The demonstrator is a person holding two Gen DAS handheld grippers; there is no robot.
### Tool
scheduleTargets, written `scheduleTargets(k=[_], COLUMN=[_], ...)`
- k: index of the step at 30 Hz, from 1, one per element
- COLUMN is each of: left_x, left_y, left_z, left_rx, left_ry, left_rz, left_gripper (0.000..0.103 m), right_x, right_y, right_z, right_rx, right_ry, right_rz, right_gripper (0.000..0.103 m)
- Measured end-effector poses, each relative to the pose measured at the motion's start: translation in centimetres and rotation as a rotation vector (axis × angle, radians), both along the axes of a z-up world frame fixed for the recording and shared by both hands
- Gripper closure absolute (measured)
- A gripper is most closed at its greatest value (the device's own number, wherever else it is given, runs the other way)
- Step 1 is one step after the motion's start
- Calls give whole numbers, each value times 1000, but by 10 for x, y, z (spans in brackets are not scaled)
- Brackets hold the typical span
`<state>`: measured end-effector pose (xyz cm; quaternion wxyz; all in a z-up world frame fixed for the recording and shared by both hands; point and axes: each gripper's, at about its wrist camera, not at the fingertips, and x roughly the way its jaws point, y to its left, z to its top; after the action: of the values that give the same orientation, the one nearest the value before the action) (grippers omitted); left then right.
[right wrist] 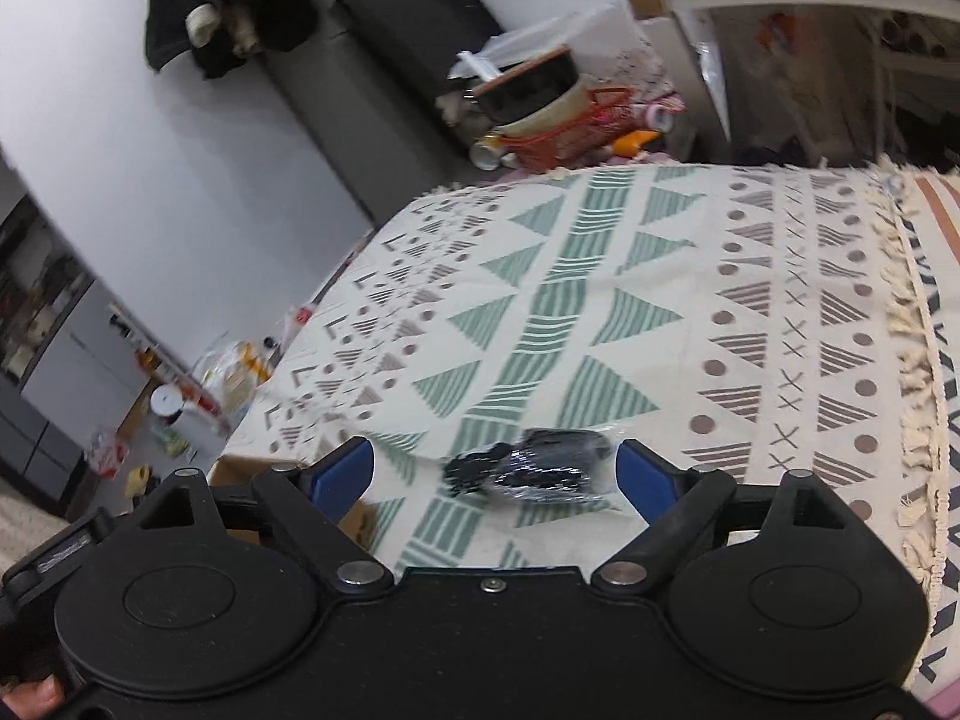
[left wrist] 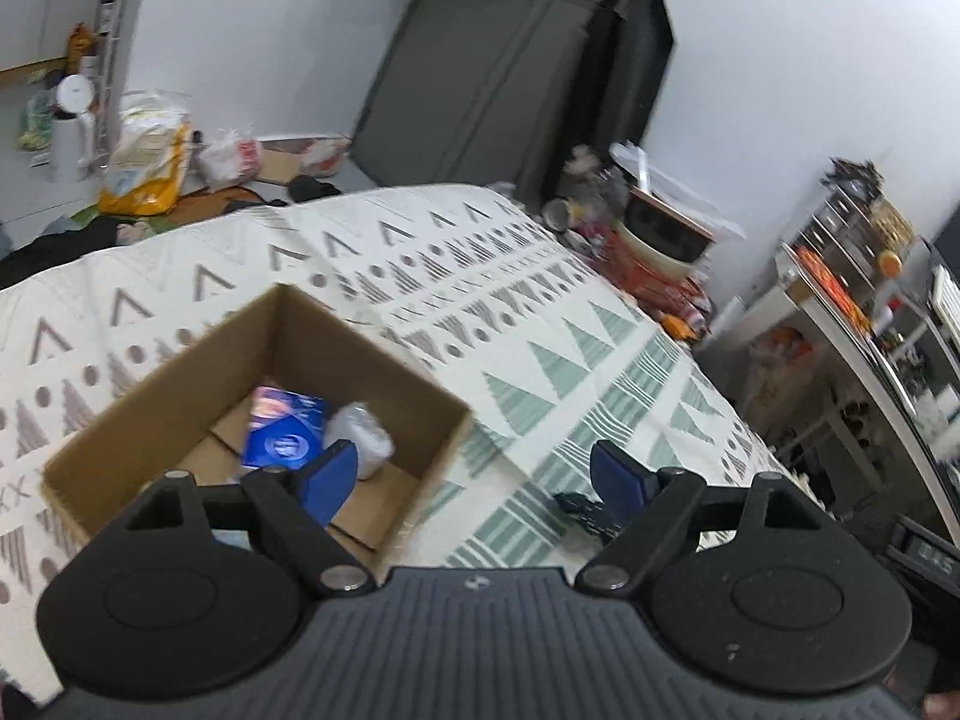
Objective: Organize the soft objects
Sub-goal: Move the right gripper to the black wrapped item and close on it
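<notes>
An open cardboard box (left wrist: 180, 414) sits on the patterned bedspread (left wrist: 480, 276). Inside it lie a blue packet (left wrist: 282, 432) and a white bagged bundle (left wrist: 360, 438). My left gripper (left wrist: 474, 474) hovers open over the box's right edge, holding nothing. A black soft item in clear wrap (right wrist: 534, 468) lies on the bedspread (right wrist: 600, 300), its edge also seen as a black item (left wrist: 582, 513) in the left wrist view. My right gripper (right wrist: 498, 474) is open, with its blue fingers on either side of the item and just above it. A corner of the box (right wrist: 240, 474) shows at lower left.
Beyond the bed's far edge stand a red basket (right wrist: 570, 132) with bowls, a dark door and a cluttered shelf unit (left wrist: 852, 276). Bags and bottles litter the floor (left wrist: 150, 162). The bedspread's fringe (right wrist: 912, 360) runs along the right side.
</notes>
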<state>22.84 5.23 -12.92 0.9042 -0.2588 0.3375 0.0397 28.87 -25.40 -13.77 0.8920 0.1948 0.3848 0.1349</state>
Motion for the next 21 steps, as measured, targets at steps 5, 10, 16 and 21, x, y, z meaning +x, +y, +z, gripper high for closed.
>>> scheduleTargets(k=[5, 10, 16, 21], left_x=[12, 29, 50, 68], left_y=[-22, -34, -50, -64], left_z=[1, -1, -10, -18], left_rx=[20, 17, 25, 11], left_ry=[-2, 39, 109, 144], left_rz=[-83, -127, -160, -201], left_gripper=[20, 20, 20, 22], right_x=[10, 16, 30, 44], right_y=[-7, -6, -6, -12], right_z=[-16, -22, -39, -59], right_rx=[14, 38, 78, 148], right_ry=[28, 42, 99, 171], right_rz=[-32, -18, -7, -37], right_gripper=[17, 17, 17, 19])
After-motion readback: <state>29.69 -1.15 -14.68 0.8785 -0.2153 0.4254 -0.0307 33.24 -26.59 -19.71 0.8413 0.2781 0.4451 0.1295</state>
